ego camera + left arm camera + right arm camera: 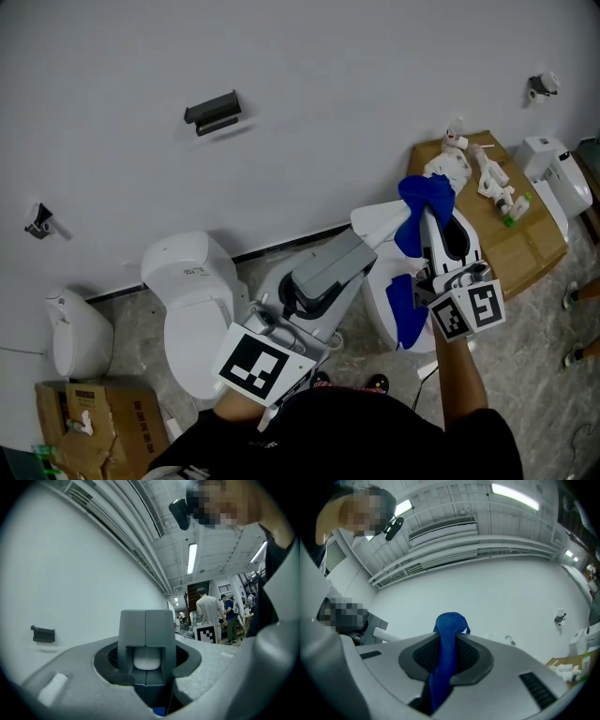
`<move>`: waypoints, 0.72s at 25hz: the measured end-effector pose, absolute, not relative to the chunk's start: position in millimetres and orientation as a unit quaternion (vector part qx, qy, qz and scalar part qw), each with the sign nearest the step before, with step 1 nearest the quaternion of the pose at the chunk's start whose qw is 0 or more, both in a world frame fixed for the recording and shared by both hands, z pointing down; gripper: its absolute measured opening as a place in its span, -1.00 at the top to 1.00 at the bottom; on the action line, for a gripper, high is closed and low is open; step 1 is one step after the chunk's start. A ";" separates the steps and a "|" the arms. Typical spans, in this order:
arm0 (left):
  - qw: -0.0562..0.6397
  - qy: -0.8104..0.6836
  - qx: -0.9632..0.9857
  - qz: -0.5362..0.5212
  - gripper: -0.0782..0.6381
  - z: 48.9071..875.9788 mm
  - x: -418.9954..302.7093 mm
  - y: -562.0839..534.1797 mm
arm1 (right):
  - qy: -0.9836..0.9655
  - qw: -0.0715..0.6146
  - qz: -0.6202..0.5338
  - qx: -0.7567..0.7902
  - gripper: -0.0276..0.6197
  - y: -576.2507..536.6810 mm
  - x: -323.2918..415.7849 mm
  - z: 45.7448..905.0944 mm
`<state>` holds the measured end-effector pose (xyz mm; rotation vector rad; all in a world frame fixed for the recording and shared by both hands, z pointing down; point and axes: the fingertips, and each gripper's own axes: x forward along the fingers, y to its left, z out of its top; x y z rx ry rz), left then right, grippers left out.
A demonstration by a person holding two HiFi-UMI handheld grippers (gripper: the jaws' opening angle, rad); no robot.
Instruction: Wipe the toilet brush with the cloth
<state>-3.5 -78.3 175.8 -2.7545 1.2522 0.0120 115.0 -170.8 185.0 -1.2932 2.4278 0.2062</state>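
Note:
My left gripper reaches up and right from its marker cube. In the left gripper view its grey fingers are shut on the white handle of the toilet brush. The white brush runs from those fingers to the right and goes under the blue cloth. My right gripper points up and is shut on that cloth, which bunches over the jaw tips and hangs down below the gripper. In the right gripper view the white handle shows at the left. The brush head is hidden.
A white toilet and a smaller white fixture stand on the floor at the left. Cardboard boxes sit at the right with white bottles on top, and at the lower left. A black bracket is on the wall. People stand far off.

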 end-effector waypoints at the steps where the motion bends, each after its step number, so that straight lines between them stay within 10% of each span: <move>1: 0.062 0.412 -0.909 0.005 0.33 175.3 -3.2 -78.4 | 0.863 0.190 0.074 -0.462 0.72 -171.5 116.4 185.0; 18: 0.056 0.405 -0.912 0.005 0.33 169.0 -0.1 -75.3 | 0.853 0.181 0.079 -0.482 0.72 -181.3 134.8 183.3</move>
